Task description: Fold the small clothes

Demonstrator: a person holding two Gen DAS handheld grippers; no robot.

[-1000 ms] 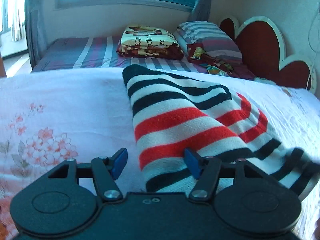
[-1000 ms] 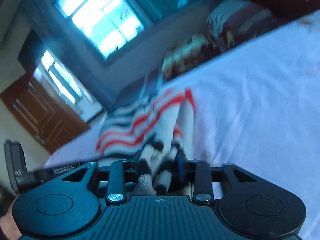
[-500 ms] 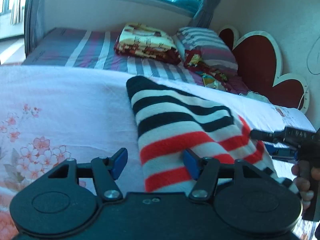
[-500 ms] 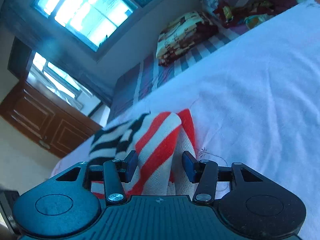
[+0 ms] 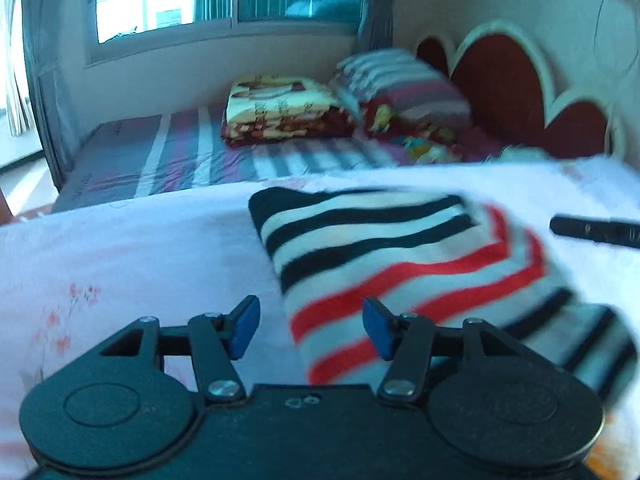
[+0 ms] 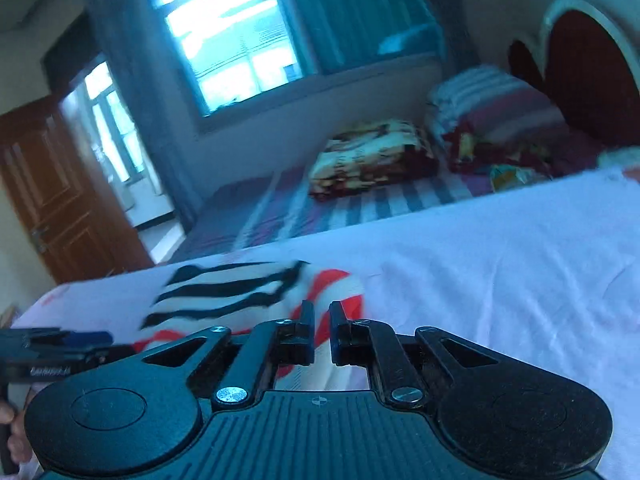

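Note:
A knitted garment (image 5: 400,248) with black, white and red stripes lies folded on the white flowered bedsheet (image 5: 120,248). My left gripper (image 5: 310,316) hovers over its near left edge. Its jaws are apart and closing, the cloth's edge lies below and between them, and the blue pads do not press it. In the right wrist view the garment (image 6: 224,292) lies just beyond my right gripper (image 6: 321,320). Those jaws are closing, almost together, with nothing between them. The left gripper (image 6: 60,344) shows at that view's left edge, and the right gripper (image 5: 596,232) at the left view's right edge.
Beyond the sheet's far edge is a second bed with a striped cover (image 5: 160,156), a folded patterned blanket (image 5: 280,108) and pillows (image 5: 400,88) against a red heart-shaped headboard (image 5: 520,92). A wooden door (image 6: 52,200) stands at the left. A hand (image 6: 8,420) grips the left tool.
My right gripper let go of the garment's striped end, pulled back from it and brought its jaws nearly together. The garment now lies folded flat. The left gripper stayed over the near edge.

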